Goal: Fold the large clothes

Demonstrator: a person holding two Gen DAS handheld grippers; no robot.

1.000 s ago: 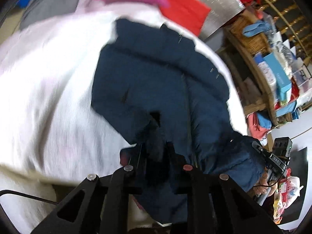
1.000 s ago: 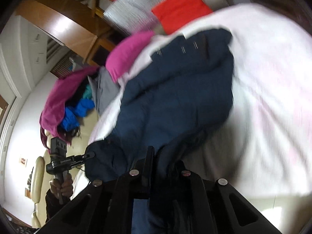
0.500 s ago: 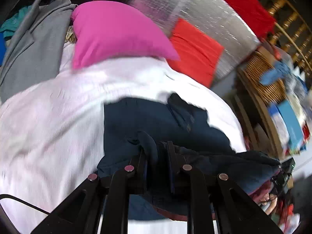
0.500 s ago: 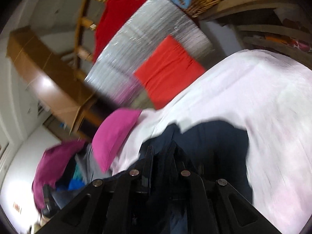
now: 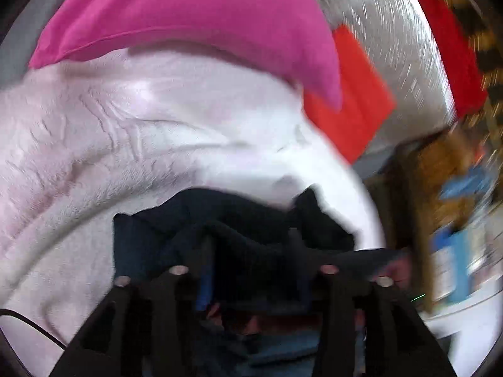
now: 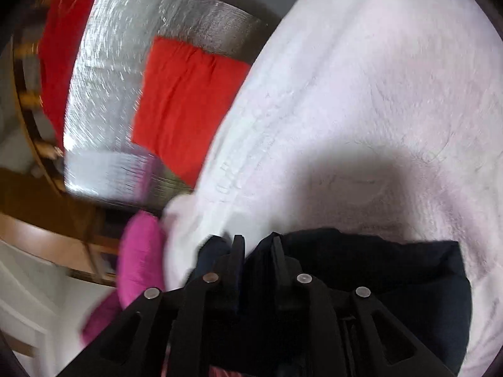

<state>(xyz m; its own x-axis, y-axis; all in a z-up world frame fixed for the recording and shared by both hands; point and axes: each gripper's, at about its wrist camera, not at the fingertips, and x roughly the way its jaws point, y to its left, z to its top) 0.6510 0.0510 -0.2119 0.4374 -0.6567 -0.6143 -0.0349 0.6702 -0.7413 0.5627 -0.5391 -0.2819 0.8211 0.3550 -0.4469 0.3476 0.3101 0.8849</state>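
Note:
A dark navy garment lies bunched on a pale pink fleece blanket, close under both cameras. My left gripper is shut on a fold of the navy cloth, which drapes over its fingers. My right gripper is also shut on the navy garment, which spreads to the right of its fingers on the blanket. Most of the garment is hidden below the grippers. Both views are motion blurred.
A magenta pillow lies at the head of the bed, also in the right wrist view. An orange-red cloth and silver foil sheet stand behind. A cluttered wooden shelf is at the right.
Both grippers have carried the garment's near edge forward toward the pillow end, folding it over. The spread-out navy garment now shows only as a bunched strip near the fingers.

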